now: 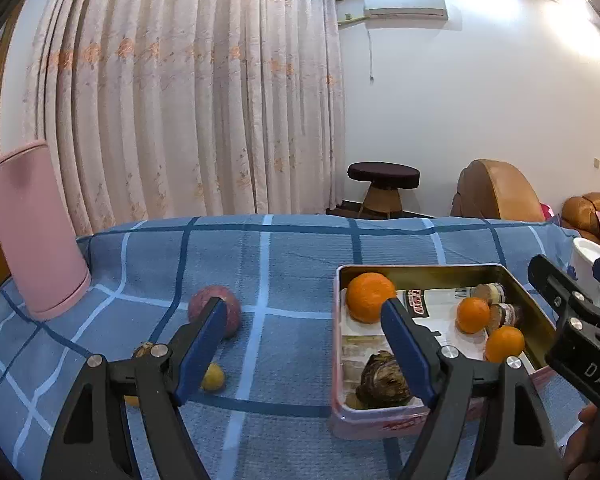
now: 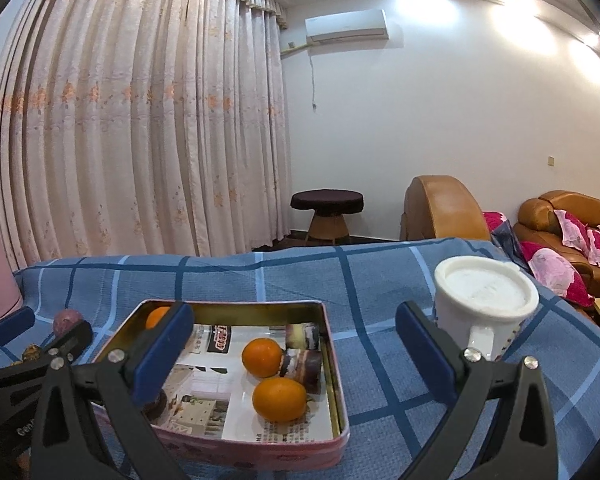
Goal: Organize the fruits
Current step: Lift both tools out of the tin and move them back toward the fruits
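A pink metal tin lined with printed paper sits on the blue checked cloth. In it lie three oranges, two small dark rolls and a dark wrinkled fruit. Left of the tin lie a reddish apple, a small yellow fruit and a brown one. My left gripper is open above the cloth between apple and tin. My right gripper is open over the tin, holding nothing.
A pink cylinder stands at the cloth's left edge. A white cup stands right of the tin. Beyond the far edge are curtains, a dark round stool and brown leather seats.
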The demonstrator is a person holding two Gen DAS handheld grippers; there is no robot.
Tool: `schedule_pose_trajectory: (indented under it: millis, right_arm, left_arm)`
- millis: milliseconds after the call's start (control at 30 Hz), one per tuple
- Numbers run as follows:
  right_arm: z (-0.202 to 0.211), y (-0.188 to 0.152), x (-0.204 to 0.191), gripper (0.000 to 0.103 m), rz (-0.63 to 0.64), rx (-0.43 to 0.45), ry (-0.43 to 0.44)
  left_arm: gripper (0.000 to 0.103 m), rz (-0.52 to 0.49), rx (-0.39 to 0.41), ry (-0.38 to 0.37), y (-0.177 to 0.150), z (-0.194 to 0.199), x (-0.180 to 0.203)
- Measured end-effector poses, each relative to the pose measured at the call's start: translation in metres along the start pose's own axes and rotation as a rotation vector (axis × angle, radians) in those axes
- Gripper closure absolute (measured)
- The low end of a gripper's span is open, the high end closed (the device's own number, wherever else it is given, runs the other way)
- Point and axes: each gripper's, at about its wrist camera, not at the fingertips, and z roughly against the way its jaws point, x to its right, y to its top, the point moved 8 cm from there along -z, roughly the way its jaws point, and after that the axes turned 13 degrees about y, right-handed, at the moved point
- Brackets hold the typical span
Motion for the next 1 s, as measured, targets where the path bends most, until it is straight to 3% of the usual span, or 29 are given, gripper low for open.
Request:
schedule_pose_trajectory:
  millis: [533, 1000]
  right_arm:
    - [0.004, -0.008, -0.04, 0.0, -0.002, -0.034, 0.029]
    - [-0.01, -0.018, -0.101, 0.0, -0.027, -0.078, 0.101]
  left_arm:
    - [0.023, -0.002, -0.01, 0.011, -0.008, 0.001, -0.033]
    - [0.023, 0.007, -0.06, 0.091, -0.015, -0.02, -0.096]
